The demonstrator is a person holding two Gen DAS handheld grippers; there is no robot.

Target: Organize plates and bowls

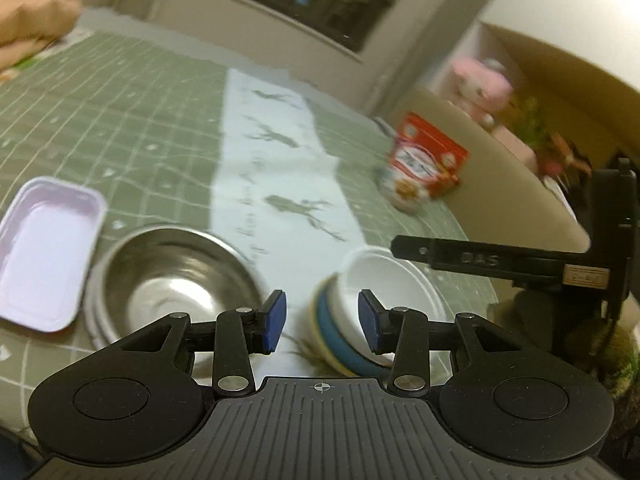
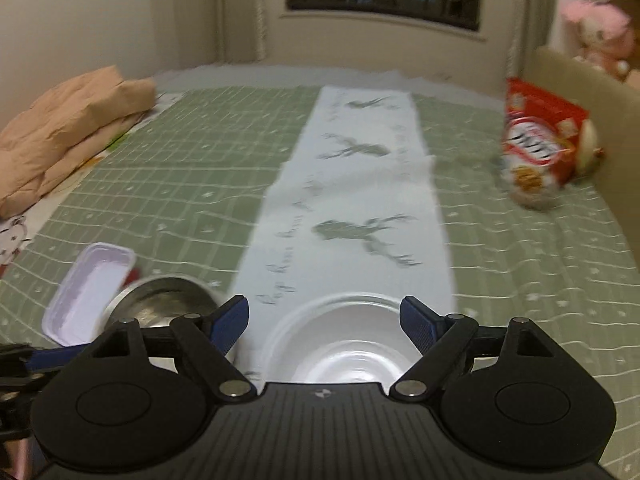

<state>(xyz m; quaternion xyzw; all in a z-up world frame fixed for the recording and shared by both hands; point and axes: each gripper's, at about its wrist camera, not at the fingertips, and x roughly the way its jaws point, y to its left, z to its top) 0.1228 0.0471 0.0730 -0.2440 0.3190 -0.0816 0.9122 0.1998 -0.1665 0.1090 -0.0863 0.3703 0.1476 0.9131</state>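
Our left tool (image 1: 322, 322) hangs above the table with its blue pads (image 1: 275, 320) set apart and nothing between them. Just beyond and below its right pad stands a stack of bowls (image 1: 360, 320), a white bowl on top with blue and yellowish rims under it. To the left of the stack sits an empty steel bowl (image 1: 172, 280), and just left of that, a shallow lilac rectangular tray (image 1: 44, 256). Our right tool (image 2: 324, 328) also stands wide and empty; from its own camera we see the white bowl (image 2: 344, 340) straight below the gap, with the pads clear of its rim. In the left camera, the right tool's black finger (image 1: 480, 258) reaches in above the stack. All rests on a green checked tablecloth (image 2: 160, 184) with a white deer-print runner (image 2: 352, 200) down the middle. Farther off, near the right edge, lies a red snack packet (image 2: 540, 140); at far left, folded peach fabric (image 2: 60, 128); beyond the table, a pink plush toy (image 2: 600, 28).
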